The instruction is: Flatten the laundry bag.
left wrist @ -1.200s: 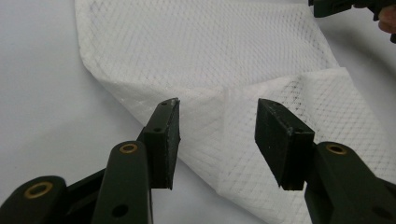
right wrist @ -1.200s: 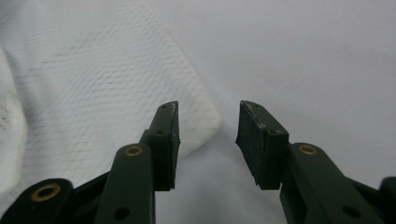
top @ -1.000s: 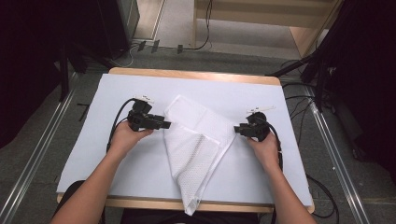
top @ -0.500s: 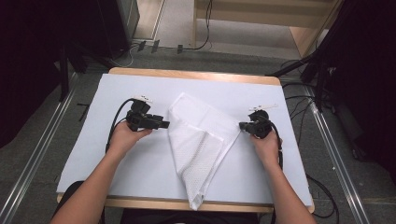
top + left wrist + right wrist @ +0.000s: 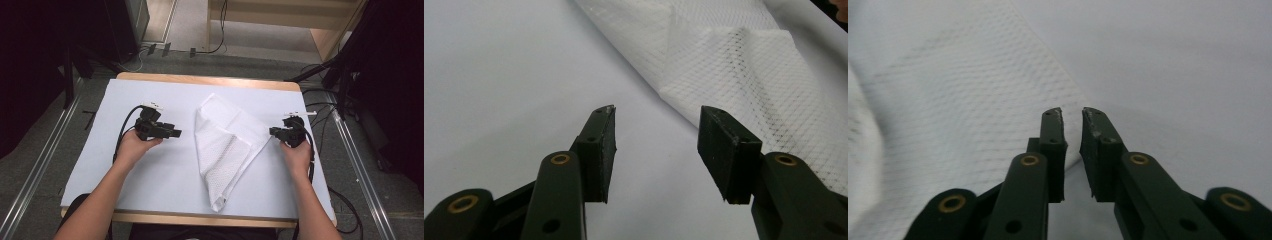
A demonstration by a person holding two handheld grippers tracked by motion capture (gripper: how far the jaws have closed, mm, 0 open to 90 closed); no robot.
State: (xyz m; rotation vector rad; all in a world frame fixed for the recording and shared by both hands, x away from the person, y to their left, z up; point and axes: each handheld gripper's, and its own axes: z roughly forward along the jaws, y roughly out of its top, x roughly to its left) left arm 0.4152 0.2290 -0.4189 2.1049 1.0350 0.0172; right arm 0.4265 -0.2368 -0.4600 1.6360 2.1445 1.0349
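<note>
I see the white mesh cloth lying folded mid-table, tapering toward six o'clock. My left gripper sits at the cloth's nine o'clock, just beside it, jaws spread wide and empty. My right gripper is at three o'clock by the cloth's corner, jaws parted narrowly, clamping nothing.

Beyond your left claw, the white-topped desk meets grey floor, cables and wooden furniture.
</note>
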